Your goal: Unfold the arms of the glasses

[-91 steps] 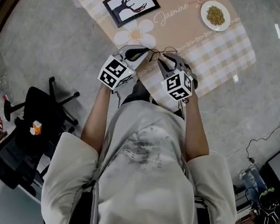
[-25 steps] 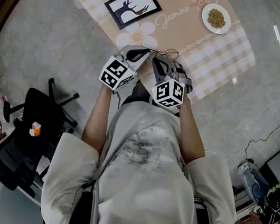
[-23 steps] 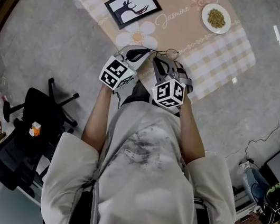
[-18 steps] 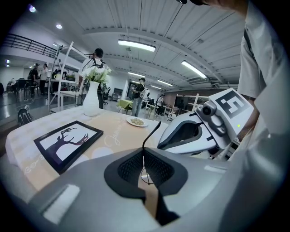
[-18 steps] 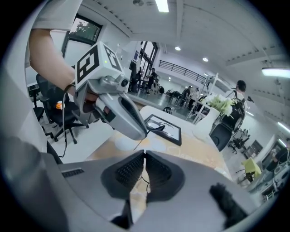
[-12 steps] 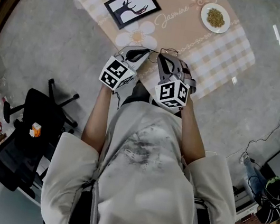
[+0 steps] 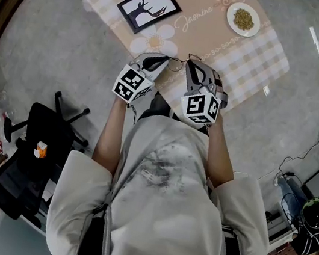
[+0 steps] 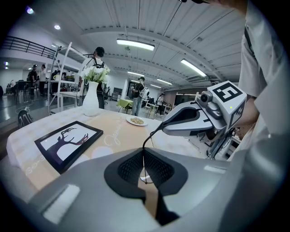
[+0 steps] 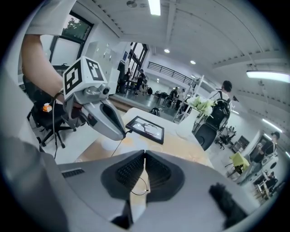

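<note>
Thin wire glasses (image 7: 180, 61) hang between my two grippers over the near edge of the table (image 7: 252, 54). My left gripper (image 7: 166, 60) is shut on one part of the wire frame (image 8: 147, 140), which shows between its pads (image 8: 131, 167). My right gripper (image 7: 190, 60) has just been closing and is shut on another part of the frame; a loop of wire (image 9: 139, 190) shows below its pads. In the left gripper view the right gripper (image 8: 163, 128) holds the wire's far end. In the right gripper view the left gripper (image 9: 123, 134) stands close on the left.
A framed deer picture (image 7: 149, 5) lies at the table's far left and a plate of food (image 7: 243, 18) at its far right. A white vase with flowers (image 8: 90, 97) stands beyond the picture. A black office chair (image 7: 33, 150) stands on the floor at my left.
My right gripper has moved away from me and to the right over the table, taking its end of the glasses with it. The left gripper has stayed where it was.
</note>
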Demonstrator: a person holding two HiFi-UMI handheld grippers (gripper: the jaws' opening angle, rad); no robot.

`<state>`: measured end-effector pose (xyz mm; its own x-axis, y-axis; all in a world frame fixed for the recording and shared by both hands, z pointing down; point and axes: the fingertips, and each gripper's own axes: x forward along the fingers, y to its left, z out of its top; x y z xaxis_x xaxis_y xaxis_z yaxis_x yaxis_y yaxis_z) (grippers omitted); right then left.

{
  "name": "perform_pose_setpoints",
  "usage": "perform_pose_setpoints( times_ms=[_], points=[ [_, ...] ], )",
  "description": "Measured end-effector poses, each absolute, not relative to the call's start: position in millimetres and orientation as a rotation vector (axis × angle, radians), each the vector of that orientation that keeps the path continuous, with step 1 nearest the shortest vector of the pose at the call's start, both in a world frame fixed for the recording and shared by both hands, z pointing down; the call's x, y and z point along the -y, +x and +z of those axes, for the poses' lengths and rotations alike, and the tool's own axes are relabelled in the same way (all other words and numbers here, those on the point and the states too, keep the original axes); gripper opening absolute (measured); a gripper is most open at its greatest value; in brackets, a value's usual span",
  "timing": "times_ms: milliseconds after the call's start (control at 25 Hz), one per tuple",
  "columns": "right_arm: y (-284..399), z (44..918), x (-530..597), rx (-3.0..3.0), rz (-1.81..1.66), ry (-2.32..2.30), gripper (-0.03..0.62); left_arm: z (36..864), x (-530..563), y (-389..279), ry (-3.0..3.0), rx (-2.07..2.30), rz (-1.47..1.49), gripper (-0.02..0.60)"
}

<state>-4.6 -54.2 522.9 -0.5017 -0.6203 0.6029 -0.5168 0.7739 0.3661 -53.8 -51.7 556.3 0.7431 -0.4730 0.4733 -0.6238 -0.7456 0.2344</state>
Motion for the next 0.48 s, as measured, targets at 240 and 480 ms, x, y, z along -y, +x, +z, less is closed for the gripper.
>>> perform_pose_setpoints(
  times_ms=[240, 480],
  points=[
    [9, 517, 59, 2.194, -0.163, 0.908, 0.021, 558, 50, -55, 2.558, 0.846, 0.56, 0.015],
    [25, 513, 64, 2.174, -0.148, 0.97, 0.021, 559, 49, -55, 2.555, 0.851, 0.564, 0.015]
  ],
)
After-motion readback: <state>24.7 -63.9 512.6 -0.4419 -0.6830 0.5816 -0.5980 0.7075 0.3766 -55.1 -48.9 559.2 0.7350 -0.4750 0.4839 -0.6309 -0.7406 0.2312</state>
